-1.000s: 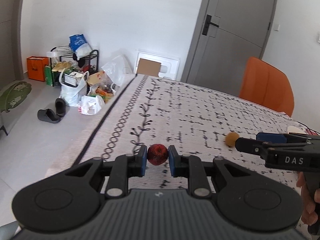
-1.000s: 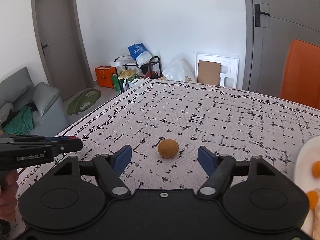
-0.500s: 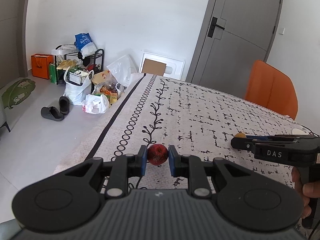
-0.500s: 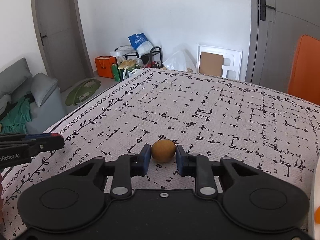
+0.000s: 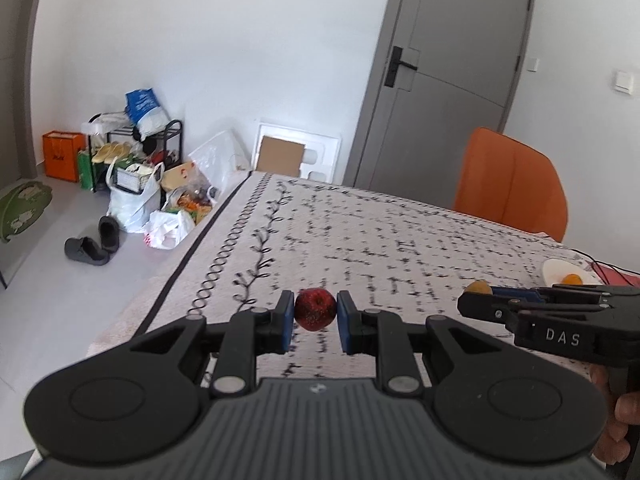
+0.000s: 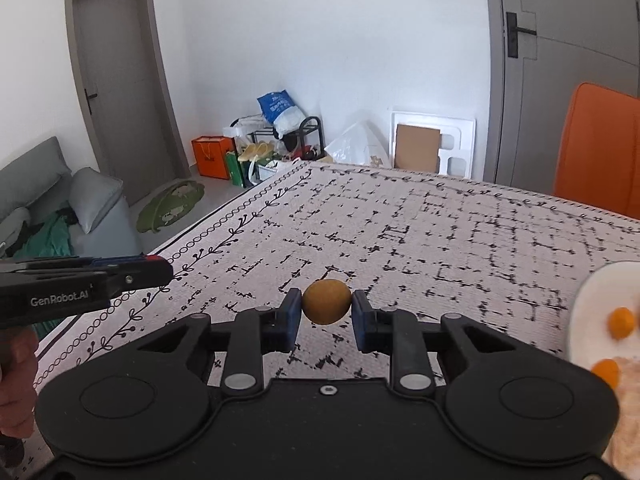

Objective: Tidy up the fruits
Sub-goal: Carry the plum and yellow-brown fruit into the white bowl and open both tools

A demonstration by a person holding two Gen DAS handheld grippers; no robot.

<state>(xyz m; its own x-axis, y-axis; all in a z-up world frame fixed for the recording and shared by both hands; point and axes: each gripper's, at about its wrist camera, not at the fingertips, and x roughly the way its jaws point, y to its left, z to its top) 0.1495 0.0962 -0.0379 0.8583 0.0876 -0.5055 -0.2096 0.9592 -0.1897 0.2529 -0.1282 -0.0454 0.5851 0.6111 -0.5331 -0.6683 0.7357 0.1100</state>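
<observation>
- Red fruit (image 5: 315, 309): clamped between the blue pads of the left gripper (image 5: 314, 322), held above the near left part of the table (image 5: 400, 240)
- Brown fruit (image 6: 327, 301): round, tan-skinned, clamped between the fingers (image 6: 289, 320) of the right gripper (image 6: 326, 322), held above the table's patterned cloth
- Left gripper fingers: narrow, closed on the red fruit from both sides
- Right gripper fingers: narrow, closed on the brown fruit from both sides
- Relative position: in the left wrist view the right gripper enters from the right edge with the brown fruit showing at its tip; in the right wrist view the left gripper enters from the left edge; the two are well apart
- White plate (image 6: 592, 304): on the table at the right edge, carrying small orange fruits (image 6: 621, 322)
- Orange chair (image 5: 512, 184): beyond the far right side of the table
- Grey door (image 5: 448, 80): behind the chair
- Bags and a shoe rack (image 5: 140, 148): on the floor against the far wall, left of the table
</observation>
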